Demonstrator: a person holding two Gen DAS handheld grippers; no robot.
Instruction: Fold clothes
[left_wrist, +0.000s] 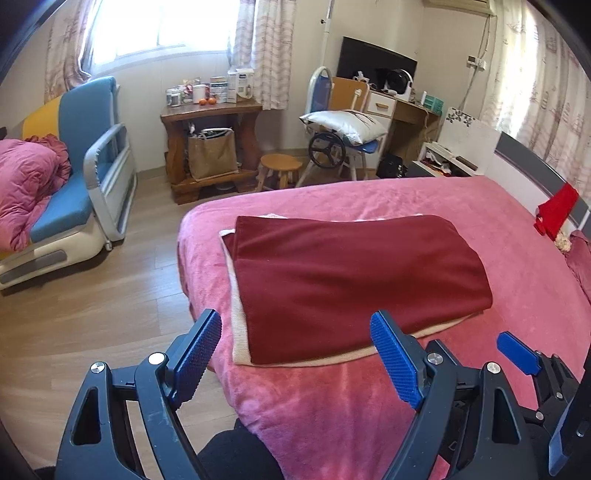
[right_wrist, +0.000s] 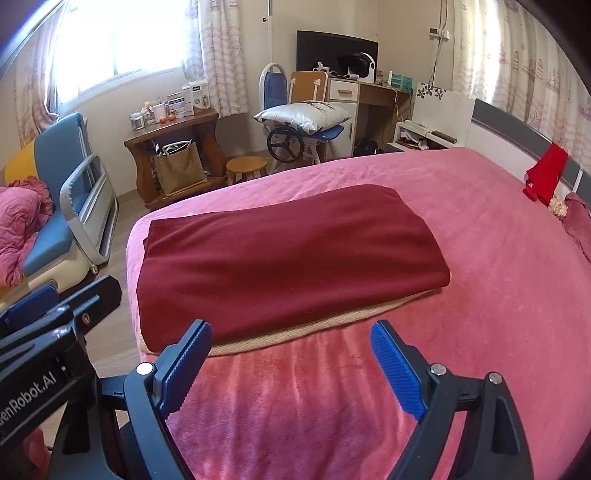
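The dark red cloth (left_wrist: 354, 280) is lying folded into a thick rectangle on the pink bed (left_wrist: 480, 221), resting on a cream layer (left_wrist: 240, 332) that is showing along its near and left edges. I am holding my left claw (left_wrist: 295, 354) wide open with nothing between its blue pads, hovering just short of the cloth's near edge, the cloth sitting at twelve o'clock from it. My right claw (right_wrist: 291, 365) is also standing wide open and empty, the cloth at about eleven o'clock ahead of it. In my right view the left claw is showing at nine o'clock. A red garment (right_wrist: 546, 173) is hanging on the headboard at two o'clock, well apart from the cloth.
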